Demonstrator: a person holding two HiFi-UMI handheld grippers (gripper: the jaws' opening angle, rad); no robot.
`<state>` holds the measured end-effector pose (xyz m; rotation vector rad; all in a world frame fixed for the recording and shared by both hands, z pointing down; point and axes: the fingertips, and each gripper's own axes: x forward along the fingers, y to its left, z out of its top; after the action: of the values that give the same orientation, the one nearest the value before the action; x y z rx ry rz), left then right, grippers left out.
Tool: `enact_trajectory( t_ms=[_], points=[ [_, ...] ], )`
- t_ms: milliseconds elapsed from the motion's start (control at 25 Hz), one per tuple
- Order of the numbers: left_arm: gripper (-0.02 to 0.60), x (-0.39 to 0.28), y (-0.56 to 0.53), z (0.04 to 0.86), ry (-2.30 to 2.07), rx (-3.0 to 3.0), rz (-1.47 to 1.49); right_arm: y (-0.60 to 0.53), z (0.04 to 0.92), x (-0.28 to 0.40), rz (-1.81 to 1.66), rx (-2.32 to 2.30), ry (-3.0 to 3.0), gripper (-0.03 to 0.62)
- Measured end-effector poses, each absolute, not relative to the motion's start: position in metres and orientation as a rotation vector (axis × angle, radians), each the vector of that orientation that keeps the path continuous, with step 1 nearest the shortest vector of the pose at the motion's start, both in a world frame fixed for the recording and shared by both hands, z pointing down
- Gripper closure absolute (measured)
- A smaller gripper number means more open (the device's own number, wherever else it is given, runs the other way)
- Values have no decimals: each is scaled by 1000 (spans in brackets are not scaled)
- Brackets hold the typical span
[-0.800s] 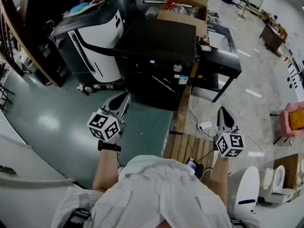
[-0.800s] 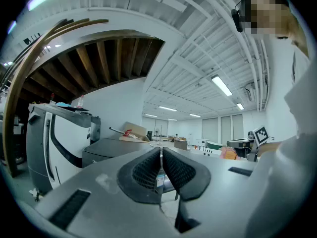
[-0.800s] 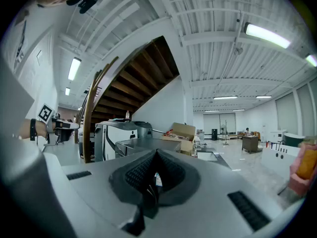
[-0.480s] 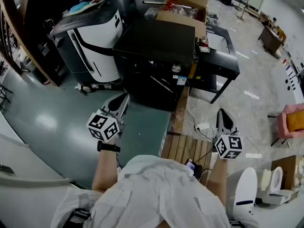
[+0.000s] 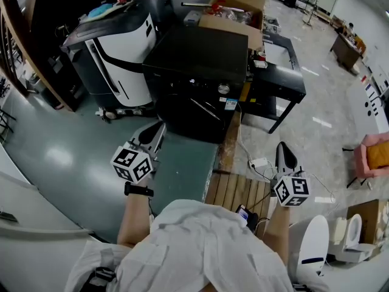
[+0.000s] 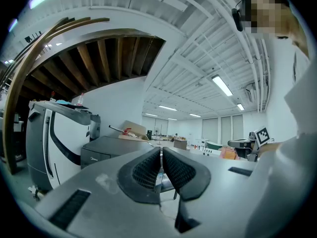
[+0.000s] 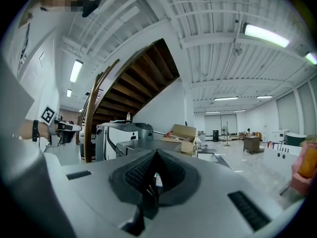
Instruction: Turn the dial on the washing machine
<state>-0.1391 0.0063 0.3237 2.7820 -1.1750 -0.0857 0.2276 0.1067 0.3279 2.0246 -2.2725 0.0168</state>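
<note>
I have the black washing machine (image 5: 200, 59) ahead of me, with its round silver dial (image 5: 223, 89) on the front panel, towards the machine's right end. My left gripper (image 5: 157, 130) hangs in front of the machine's left corner, jaws together on nothing. My right gripper (image 5: 284, 152) is well out from the machine's right front corner, jaws likewise closed and empty. Neither touches the dial. A slatted wooden pallet (image 5: 238, 190) lies in front of the machine, and a cardboard box (image 5: 234, 8) sits behind it.
</note>
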Motion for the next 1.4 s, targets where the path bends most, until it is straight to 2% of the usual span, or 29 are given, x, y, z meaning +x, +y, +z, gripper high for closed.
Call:
enact_trajectory(
  t_ms=[1000,1400],
  points=[
    [565,-119,5,337,-1231,2745,-45,84,343,252,23,1950,-2306,592],
    [565,-159,14,360,-1375,2631,19,46,366,204,50,1719,-2424,592]
  ],
)
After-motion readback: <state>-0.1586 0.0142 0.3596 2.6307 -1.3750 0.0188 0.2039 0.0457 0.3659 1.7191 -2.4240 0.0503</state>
